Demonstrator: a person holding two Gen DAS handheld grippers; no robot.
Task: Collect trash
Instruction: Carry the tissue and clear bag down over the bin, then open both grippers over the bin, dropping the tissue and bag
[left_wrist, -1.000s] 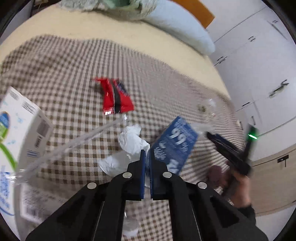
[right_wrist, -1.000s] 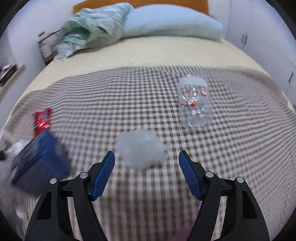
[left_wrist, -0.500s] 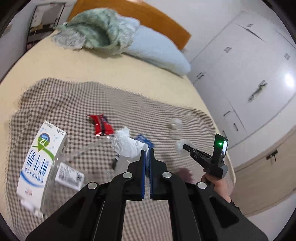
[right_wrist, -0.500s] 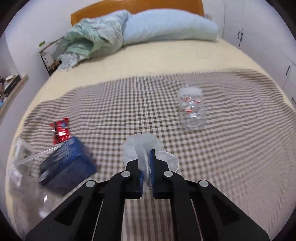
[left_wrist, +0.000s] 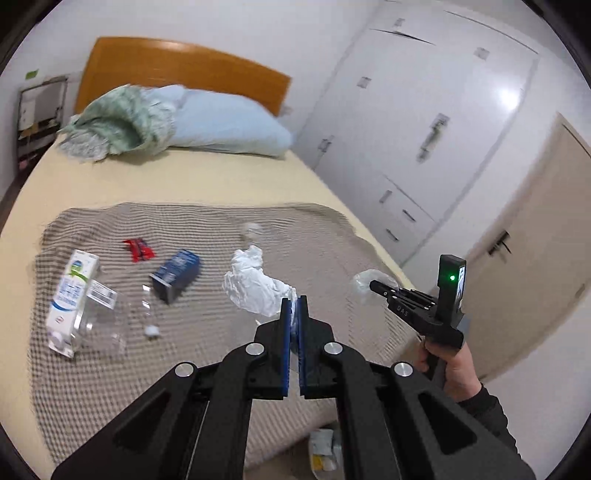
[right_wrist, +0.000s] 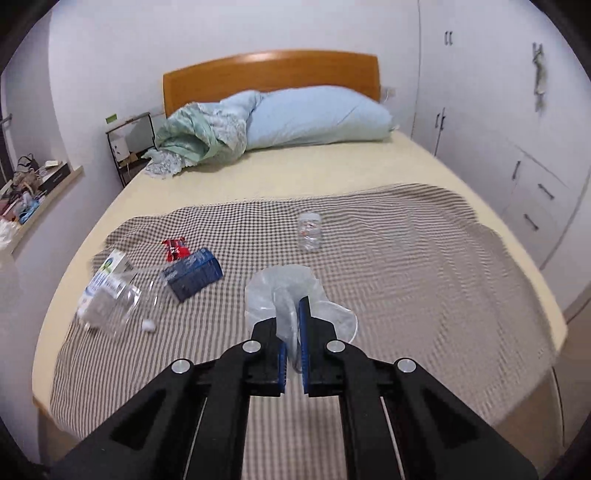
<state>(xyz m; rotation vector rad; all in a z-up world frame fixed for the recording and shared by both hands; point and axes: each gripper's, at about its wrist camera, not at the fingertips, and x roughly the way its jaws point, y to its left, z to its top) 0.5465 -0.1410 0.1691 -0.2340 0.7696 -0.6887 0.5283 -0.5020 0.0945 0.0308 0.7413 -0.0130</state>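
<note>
I have two pieces of trash lifted clear of the wide bed with the cream sheet (right_wrist: 280, 177), so I judge this the carry step: both catches next need taking to a bin, and no bin shows in either view (only something pale on the floor past the foot edge, too blurred to name). The brown-and-white checked blanket (right_wrist: 424, 258) covers the foot half of the bed, and the rest of the litter lies toward its left edge: a white milk carton (left_wrist: 70, 291) with a clear plastic bottle (left_wrist: 98, 325) against it, a dark blue cardboard box (left_wrist: 176, 272) lying a little inward of them, and a small red wrapper (left_wrist: 138, 248) behind the box. A small clear plastic jar (right_wrist: 310, 230) stands alone near the blanket's middle, well apart from the others.

My left gripper (left_wrist: 292, 310) has its jaws clamped on a crumpled white paper wad (left_wrist: 253, 286), which sticks out ahead of the blue pads. My right gripper (right_wrist: 292, 328) is pinched together on a thin clear plastic bag (right_wrist: 286, 291) that balloons up around the fingertips. The person's hand (left_wrist: 452, 363) holds that gripper off the blanket's right edge.

Beyond, an orange wooden headboard, a pale blue pillow, a green bundled quilt and white wardrobe doors.
</note>
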